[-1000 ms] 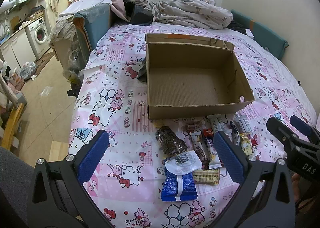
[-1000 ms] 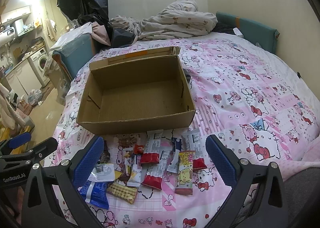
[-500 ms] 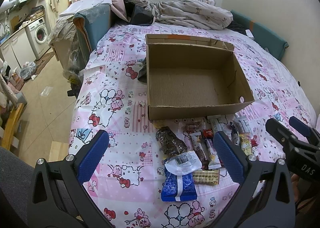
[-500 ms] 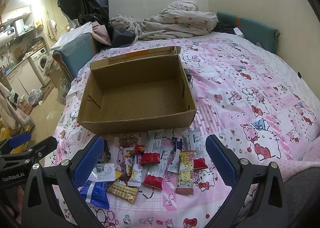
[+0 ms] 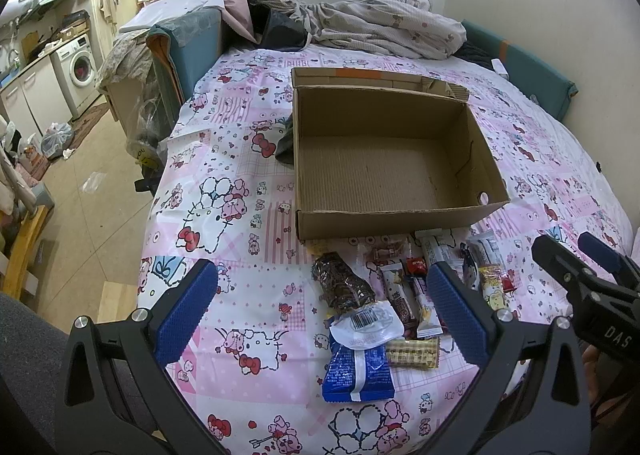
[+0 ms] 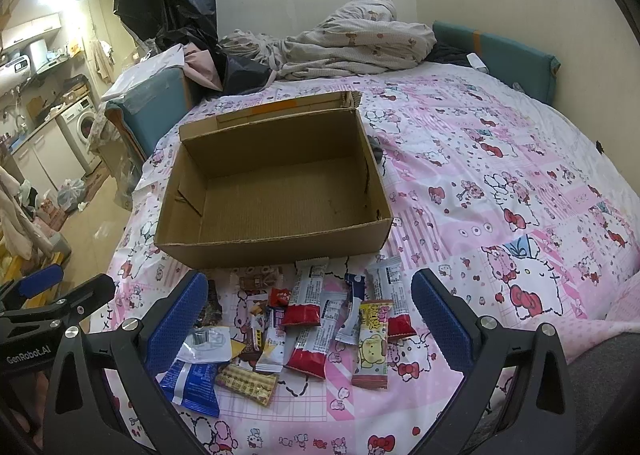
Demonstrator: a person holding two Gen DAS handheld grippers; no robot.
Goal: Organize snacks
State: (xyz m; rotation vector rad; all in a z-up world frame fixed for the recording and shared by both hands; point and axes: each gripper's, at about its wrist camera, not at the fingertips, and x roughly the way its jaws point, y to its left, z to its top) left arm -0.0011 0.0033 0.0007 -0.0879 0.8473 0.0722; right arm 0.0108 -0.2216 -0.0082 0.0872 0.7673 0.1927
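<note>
Two tongs, both with jaws wide apart, nothing held, both hovering above the snacks.

Left wrist view: left gripper [image 5: 322, 305] sits over the near-left end of the snack pile [image 5: 404, 295]. Between its pads lie the dark chocolate pack [image 5: 343, 287], long axis running away from the tongs, and the blue packet [image 5: 357, 371] closest in. The cardboard box [image 5: 394, 211] is straight ahead beyond the pile, empty. Right gripper [image 5: 576, 255] enters from the right, apart from the pile.

Right wrist view: right gripper [image 6: 310, 309] straddles the pile's right half. Red-and-white bars [image 6: 306, 303] and the yellow bar [image 6: 372, 339] point lengthwise toward the box [image 6: 276, 245], dead ahead.

Judgement: each hand is nearer its own half; a lengthwise-lying bar needs the jaws closing across its width.
</note>
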